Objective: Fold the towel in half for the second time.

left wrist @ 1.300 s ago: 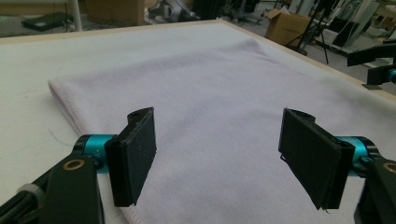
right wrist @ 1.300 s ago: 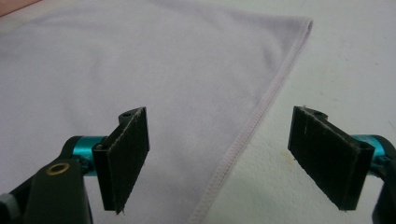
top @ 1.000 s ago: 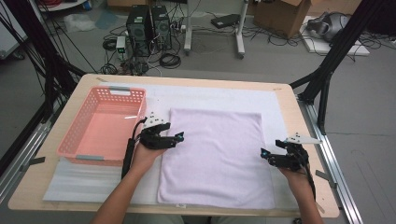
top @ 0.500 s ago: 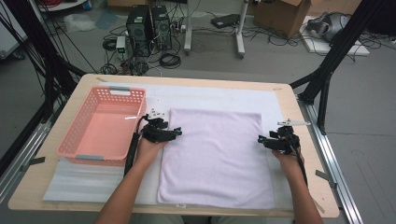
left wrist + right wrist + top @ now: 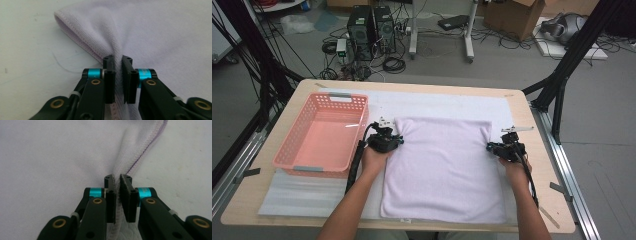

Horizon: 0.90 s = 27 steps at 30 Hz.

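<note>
Left hand-held gripper (image 5: pixel 395 140) pinching towel (image 5: pixel 444 170) left edge, right hand-held gripper (image 5: pixel 492 147) pinching right edge, both having just closed; towel lying flat on worktop (image 5: pixel 532 200) beside pink basket (image 5: pixel 292 155). Left gripper view: jaws clamping hem fold. Right gripper view: same deal, hem bunching up.

From where I stand, nothing here can be read: no lettering, label, brand, number or sign is legible on anything in any of the three views.
</note>
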Available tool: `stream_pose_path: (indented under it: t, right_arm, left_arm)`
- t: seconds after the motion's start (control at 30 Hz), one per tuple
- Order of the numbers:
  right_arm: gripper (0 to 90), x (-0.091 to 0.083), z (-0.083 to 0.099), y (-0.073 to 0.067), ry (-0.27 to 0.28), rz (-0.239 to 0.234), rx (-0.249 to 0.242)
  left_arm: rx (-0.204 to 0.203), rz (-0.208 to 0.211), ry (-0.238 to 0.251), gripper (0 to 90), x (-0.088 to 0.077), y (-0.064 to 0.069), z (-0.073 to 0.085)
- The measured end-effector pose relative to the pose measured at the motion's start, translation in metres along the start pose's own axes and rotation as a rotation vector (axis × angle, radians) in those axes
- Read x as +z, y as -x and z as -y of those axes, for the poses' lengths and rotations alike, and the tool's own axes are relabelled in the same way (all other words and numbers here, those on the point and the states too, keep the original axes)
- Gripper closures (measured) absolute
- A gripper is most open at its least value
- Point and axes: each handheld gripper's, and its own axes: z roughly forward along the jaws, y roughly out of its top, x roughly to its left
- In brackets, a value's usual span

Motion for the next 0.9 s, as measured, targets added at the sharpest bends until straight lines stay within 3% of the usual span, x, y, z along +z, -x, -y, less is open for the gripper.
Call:
stream_pose_path:
  t: [0.07, 0.13, 0.23, 0.33, 0.4, 0.5, 0.7, 0.9]
  right_arm:
    - [85.6, 0.0, 0.0, 0.002, -0.002, -0.016, 0.022]
    - [86.0, -0.001, -0.001, 0.003, 0.002, -0.013, 0.024]
    - [86.2, -0.005, -0.003, 0.005, 0.052, -0.004, 0.04]
    - [86.2, -0.013, -0.008, 0.009, 0.11, 0.0, 0.057]
    - [86.2, -0.017, -0.01, 0.009, 0.123, -0.005, 0.063]
    - [86.1, -0.024, -0.01, 0.009, 0.141, -0.022, 0.066]
    - [85.9, -0.043, -0.008, 0.002, 0.164, -0.055, 0.022]
    - [85.8, -0.06, 0.008, -0.006, 0.173, -0.089, 0.001]
  left_arm:
    - [-0.042, 0.015, 0.0, 83.8, -0.001, -0.002, 0.0]
    - [-0.058, 0.015, 0.018, 84.2, -0.003, -0.003, -0.002]
    - [-0.087, 0.018, 0.087, 84.2, -0.011, -0.004, -0.007]
    - [-0.085, 0.015, 0.138, 84.2, -0.02, -0.003, -0.015]
    - [-0.102, 0.028, 0.172, 84.3, -0.024, -0.002, -0.017]
    - [-0.089, 0.035, 0.153, 84.2, -0.027, -0.003, -0.016]
    - [-0.057, 0.08, 0.182, 84.0, -0.046, 0.007, -0.016]
    - [-0.029, 0.102, 0.168, 83.9, -0.062, 0.015, -0.006]
